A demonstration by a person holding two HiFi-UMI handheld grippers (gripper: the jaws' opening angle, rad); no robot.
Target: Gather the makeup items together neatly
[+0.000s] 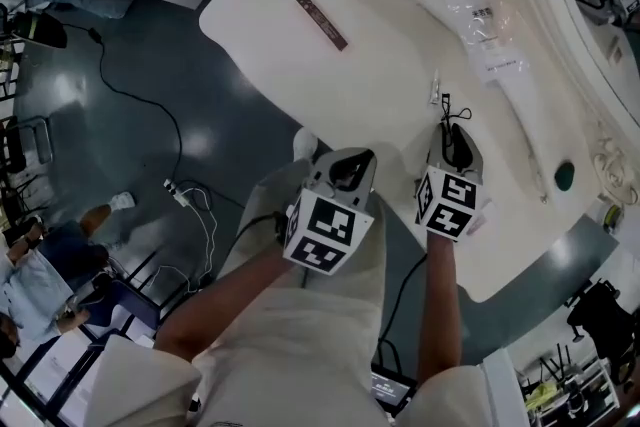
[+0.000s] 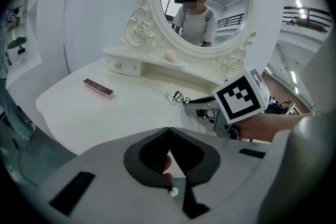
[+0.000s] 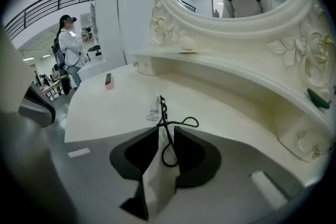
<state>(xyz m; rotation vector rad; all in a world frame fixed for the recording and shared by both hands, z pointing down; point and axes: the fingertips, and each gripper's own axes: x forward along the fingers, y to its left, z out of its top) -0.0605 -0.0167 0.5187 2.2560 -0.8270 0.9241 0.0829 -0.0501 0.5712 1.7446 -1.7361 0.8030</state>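
The left hand-held gripper [image 2: 169,129] is clenched on nothing. An eyelash curler [image 3: 164,122] is grasped in the right hand-held gripper [image 3: 165,128], presumably for placement beside the small white tube [image 3: 154,107] just beyond its tips. A slim pink box [image 3: 107,80] is noted further left on the desk [image 3: 105,113].

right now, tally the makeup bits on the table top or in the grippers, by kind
eyelash curler: 1, in the right gripper
small tube: 1
long box: 1
total: 3
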